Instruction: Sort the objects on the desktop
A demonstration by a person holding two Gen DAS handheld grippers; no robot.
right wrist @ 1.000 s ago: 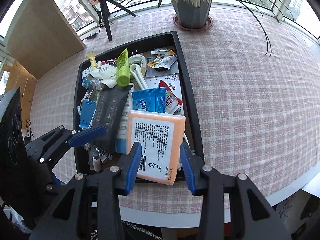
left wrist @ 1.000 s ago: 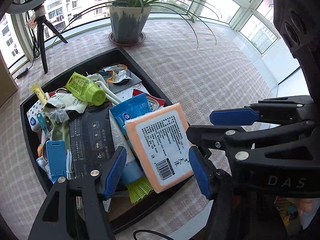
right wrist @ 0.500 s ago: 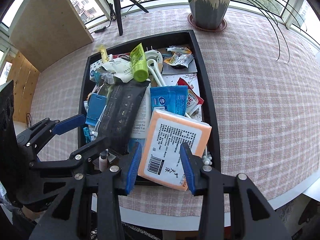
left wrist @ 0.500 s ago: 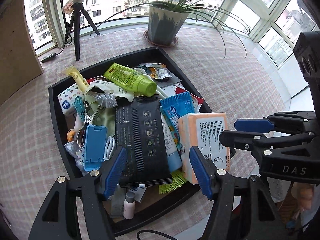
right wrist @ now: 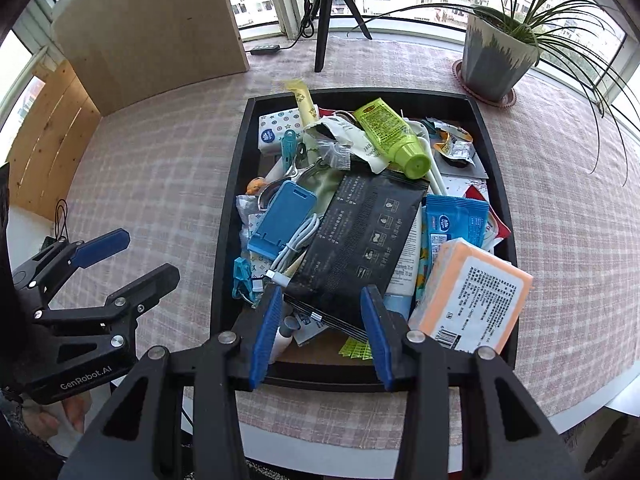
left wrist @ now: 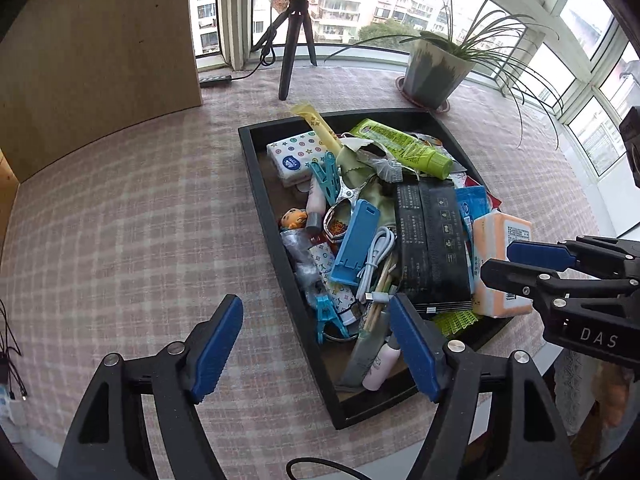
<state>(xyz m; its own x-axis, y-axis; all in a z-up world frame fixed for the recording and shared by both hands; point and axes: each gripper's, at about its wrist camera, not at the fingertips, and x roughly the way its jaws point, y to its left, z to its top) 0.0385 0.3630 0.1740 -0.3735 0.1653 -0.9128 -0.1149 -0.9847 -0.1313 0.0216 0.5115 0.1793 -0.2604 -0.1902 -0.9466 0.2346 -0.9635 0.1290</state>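
Both hand-held grippers shifted left; left hand-held gripper [left wrist: 316, 344] just widened, empty.

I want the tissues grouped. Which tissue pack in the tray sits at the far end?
The white pack with coloured stars, in the far left corner of the tray; the orange pack lies at the near right.

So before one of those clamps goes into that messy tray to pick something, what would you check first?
1. Left gripper holds nothing: ok, its jaws have just been opening, with only tablecloth and tray edge between them.
2. Right gripper holds nothing: ok, it hovers over the black packet without gripping it.
3. A top item is free to lift: ok, the orange tissue pack lies uncovered at the tray's corner.
4. Black tray sits fully on the table: ok.
5. Bare cloth to set things down: ok, left of the tray.
6. Items buried underneath: cannot tell.
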